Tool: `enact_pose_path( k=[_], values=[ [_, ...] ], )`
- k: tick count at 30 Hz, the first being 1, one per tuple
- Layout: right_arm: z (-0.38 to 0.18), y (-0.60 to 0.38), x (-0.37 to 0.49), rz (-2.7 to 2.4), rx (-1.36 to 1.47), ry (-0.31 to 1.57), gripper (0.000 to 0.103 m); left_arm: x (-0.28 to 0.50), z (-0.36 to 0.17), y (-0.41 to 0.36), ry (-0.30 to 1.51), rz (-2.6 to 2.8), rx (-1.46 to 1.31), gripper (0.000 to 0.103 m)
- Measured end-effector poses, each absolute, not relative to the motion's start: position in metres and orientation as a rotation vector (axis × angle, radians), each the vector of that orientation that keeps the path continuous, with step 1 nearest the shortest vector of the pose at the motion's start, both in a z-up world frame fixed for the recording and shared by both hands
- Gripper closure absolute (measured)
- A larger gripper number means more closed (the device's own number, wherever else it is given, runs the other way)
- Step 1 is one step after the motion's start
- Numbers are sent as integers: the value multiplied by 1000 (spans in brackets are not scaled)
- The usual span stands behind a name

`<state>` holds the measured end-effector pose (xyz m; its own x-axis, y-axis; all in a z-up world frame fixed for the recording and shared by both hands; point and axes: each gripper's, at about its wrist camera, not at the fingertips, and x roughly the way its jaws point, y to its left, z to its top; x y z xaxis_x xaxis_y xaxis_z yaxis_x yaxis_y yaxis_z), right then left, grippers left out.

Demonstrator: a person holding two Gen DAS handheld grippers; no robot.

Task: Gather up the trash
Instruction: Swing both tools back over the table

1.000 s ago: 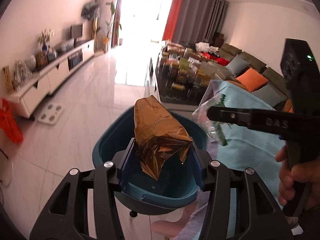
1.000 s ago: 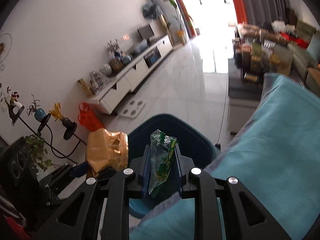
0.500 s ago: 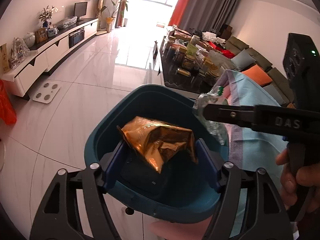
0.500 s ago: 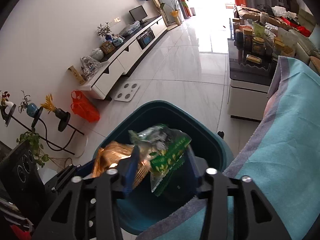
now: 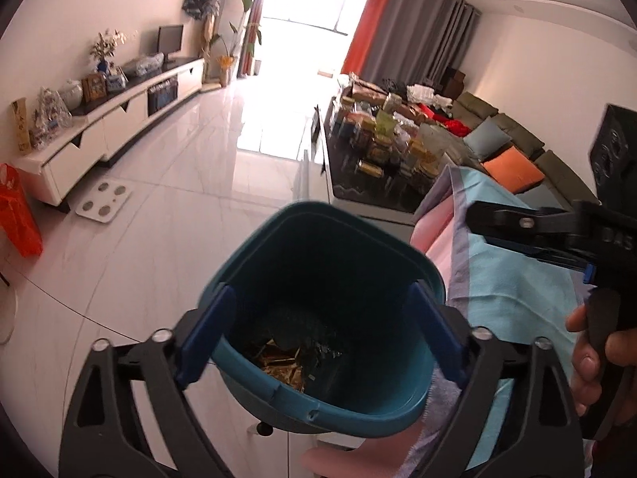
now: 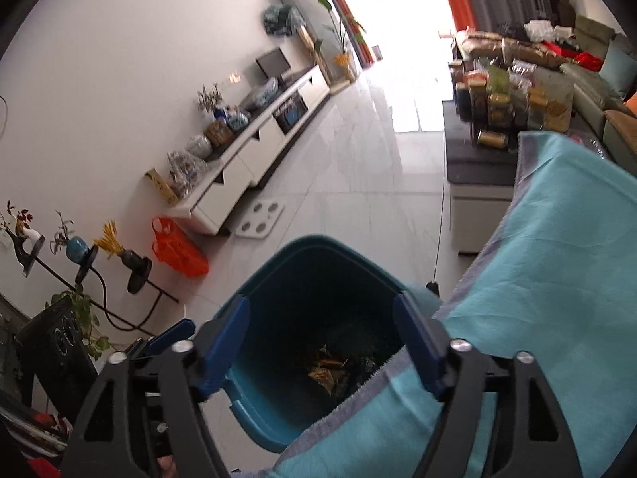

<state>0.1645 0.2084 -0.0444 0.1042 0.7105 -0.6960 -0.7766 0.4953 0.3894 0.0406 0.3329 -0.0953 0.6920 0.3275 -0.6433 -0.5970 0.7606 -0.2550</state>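
Note:
A teal trash bin stands on the floor beside the table; it also shows in the right wrist view. The gold wrapper lies at its bottom, also seen in the right wrist view, with dark green packaging next to it. My left gripper is open and empty over the bin's mouth. My right gripper is open and empty over the bin too; it shows from the side in the left wrist view.
A turquoise cloth covers the table at the right, touching the bin's rim. A cluttered coffee table, a white TV cabinet, a scale and an orange bag stand around the tiled floor.
Both grippers opened and let go: the gold wrapper and the green packet dropped into the bin. Both grippers are now empty above it.

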Motion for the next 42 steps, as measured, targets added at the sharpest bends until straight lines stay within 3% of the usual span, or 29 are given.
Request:
enact_pose_path(
  k=[9, 15, 25, 42],
  values=[
    [-11, 153, 140, 1088, -27, 813, 7, 3, -55, 317, 510, 582, -454, 5],
    [3, 109, 123, 1054, 1, 727, 7, -9, -29, 287, 448, 561, -417, 5],
    [23, 4, 87, 888, -6, 465, 7, -5, 20, 168, 255, 449, -84, 5],
    [21, -124, 30, 573, -22, 263, 7, -1, 37, 38, 188, 147, -30, 5]
  ],
)
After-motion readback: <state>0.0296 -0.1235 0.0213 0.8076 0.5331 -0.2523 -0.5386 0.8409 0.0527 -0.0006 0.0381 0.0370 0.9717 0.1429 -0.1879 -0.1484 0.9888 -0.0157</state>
